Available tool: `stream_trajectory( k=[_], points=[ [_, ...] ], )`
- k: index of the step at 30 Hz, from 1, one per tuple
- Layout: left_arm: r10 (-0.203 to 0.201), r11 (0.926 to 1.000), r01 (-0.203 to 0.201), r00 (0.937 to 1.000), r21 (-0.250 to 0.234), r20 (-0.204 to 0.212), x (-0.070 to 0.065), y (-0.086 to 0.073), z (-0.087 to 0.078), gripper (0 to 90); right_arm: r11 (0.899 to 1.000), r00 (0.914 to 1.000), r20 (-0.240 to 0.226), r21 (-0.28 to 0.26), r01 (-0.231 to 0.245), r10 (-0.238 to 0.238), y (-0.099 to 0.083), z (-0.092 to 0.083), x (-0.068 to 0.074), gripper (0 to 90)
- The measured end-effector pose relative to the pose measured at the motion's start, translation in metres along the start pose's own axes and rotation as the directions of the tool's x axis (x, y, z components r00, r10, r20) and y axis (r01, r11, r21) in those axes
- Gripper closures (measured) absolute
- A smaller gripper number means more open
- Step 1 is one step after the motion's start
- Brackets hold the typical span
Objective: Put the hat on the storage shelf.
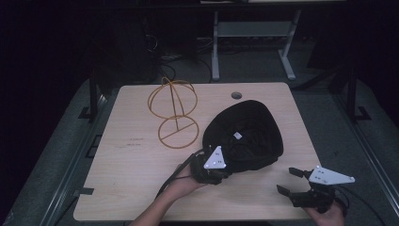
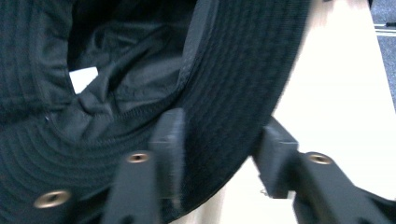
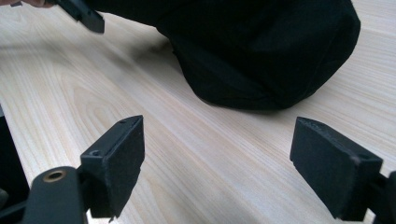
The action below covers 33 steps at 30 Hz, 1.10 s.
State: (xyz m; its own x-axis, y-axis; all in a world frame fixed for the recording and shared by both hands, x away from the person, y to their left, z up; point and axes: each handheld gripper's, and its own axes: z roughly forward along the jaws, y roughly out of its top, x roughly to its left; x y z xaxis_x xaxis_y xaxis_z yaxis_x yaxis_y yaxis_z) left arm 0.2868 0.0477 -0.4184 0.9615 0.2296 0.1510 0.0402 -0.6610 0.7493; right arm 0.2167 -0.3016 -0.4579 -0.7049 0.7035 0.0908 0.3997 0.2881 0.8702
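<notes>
- Currently the black bucket hat (image 1: pixel 244 134) lies upside down on the worktop (image 1: pixel 136 179), its opening facing up and a small white label (image 1: pixel 237 135) showing inside the crown.
- Beside the hat, on the side away from the right tool, stands a thin gold wire hat stand (image 1: pixel 174 110), apart from it.
- At the hat's near edge, the left tool (image 2: pixel 219 154) straddles the brim (image 2: pixel 233 93): one jaw sits inside the rim, the other outside. A gap shows on the outer side, so the pads do not yet look clamped.
- The right tool (image 3: pixel 217 163) hovers near the hat with its jaws spread wide and nothing between them.
- Judged from its folds, the hat is soft, light cloth that will sag and flop; the stitched brim looks like the firmest place to pinch.
</notes>
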Motion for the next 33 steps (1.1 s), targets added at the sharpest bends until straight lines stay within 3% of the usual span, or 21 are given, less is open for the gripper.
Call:
stream_trajectory(
  k=[1,4,6,7,12,13,17,26,30,33],
  points=[
    [0.004,0.9999,-0.004,1.0000,-0.011,-0.006,0.000,0.001,-0.002,63.5,1.000,1.0000,0.000,0.000,0.000,0.000,0.000,0.000,0.000,17.2],
    [0.012,0.9997,-0.013,0.9998,-0.022,-0.014,0.003,0.004,-0.007,78.6,1.000,1.0000,-0.001,0.004,-0.002,0.002,0.001,0.001,0.001,17.2],
    [0.008,0.9989,-0.009,0.9999,-0.046,-0.014,0.005,0.005,-0.011,83.5,1.000,1.0000,0.001,-0.009,-0.002,0.002,0.004,0.002,0.002,17.2],
    [-0.008,0.9967,0.009,1.0000,-0.081,0.005,0.008,0.008,-0.016,84.4,1.000,1.0000,0.002,-0.016,0.002,-0.002,0.005,0.002,0.003,17.2],
    [-0.023,0.9912,0.026,0.9993,-0.129,0.030,0.011,0.013,-0.027,85.4,1.000,0.9999,0.016,-0.026,0.004,-0.003,0.012,0.004,0.003,17.2],
    [-0.038,0.9865,0.045,0.9981,-0.158,0.048,0.012,0.015,-0.032,85.5,0.999,0.9996,0.027,-0.035,0.013,-0.012,0.016,0.005,0.003,17.2],
    [-0.041,0.9806,0.052,0.9972,-0.189,0.063,0.011,0.018,-0.038,85.6,0.998,0.9990,0.037,-0.049,0.025,-0.024,0.024,0.005,0.002,17.3],
    [-0.047,0.9726,0.066,0.9951,-0.223,0.086,0.013,0.020,-0.049,85.7,0.997,0.9981,0.051,-0.065,0.039,-0.036,0.038,0.017,-0.003,18.6],
    [-0.044,0.9720,0.064,0.9949,-0.226,0.091,0.013,0.020,-0.050,85.7,0.998,0.9991,0.039,-0.066,0.016,-0.013,0.040,0.025,-0.010,23.4],
    [-0.044,0.9719,0.064,0.9946,-0.226,0.094,0.013,0.020,-0.049,85.7,0.998,1.0000,0.001,-0.061,-0.004,0.004,0.040,0.032,-0.015,33.8]
  ],
)
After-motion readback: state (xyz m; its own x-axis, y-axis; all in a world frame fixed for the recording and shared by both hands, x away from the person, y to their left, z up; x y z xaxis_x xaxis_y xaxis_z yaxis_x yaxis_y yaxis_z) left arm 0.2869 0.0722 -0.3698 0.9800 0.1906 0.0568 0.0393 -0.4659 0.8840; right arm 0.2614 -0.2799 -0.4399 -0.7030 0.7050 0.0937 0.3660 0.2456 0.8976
